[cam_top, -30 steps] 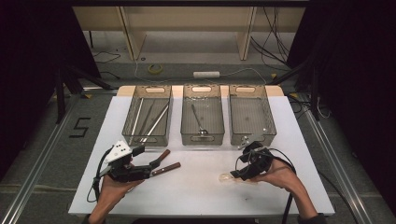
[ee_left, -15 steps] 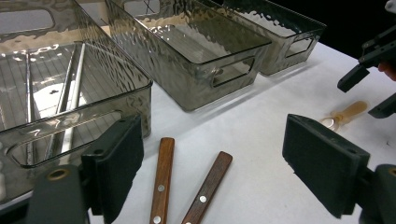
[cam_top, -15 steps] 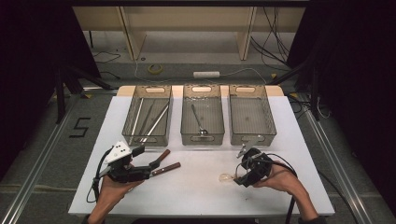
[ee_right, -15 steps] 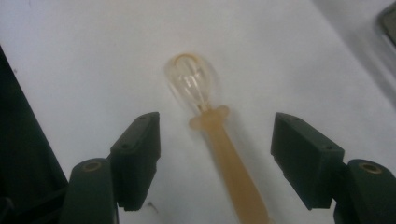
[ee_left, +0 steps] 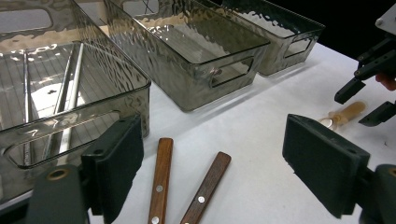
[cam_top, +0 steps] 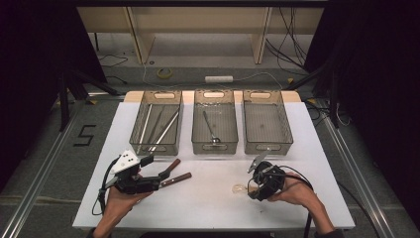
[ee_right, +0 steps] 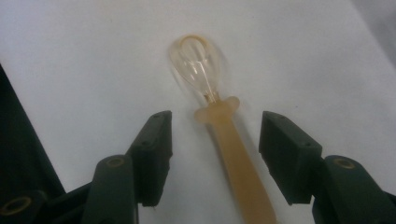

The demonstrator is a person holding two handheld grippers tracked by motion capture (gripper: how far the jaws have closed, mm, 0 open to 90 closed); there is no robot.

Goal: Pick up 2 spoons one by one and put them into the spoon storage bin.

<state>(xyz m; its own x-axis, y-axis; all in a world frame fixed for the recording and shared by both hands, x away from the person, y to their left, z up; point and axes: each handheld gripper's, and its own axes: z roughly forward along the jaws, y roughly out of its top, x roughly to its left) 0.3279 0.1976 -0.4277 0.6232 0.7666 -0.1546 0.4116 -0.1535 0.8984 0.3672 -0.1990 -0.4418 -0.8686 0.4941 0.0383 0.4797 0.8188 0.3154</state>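
Right gripper (ee_right: 215,135) near the table's (cam_top: 213,208) front edge, jaws just closing around a small whisk (ee_right: 219,130) without touching it, left gripper (ee_left: 215,177) wide open over two wooden-handled knives (ee_left: 182,186).

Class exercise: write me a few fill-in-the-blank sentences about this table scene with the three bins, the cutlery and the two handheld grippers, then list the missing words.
1. The right gripper has its jaws on either side of the pale handle of a small clear ____, without pressing it.
2. The two wooden handles lie on the white table in front of the ____ gripper.
3. Of the three bins, the ____ one holds nothing.
4. The middle bin holds a single metal ____.

Missing words: whisk; left; right; spoon
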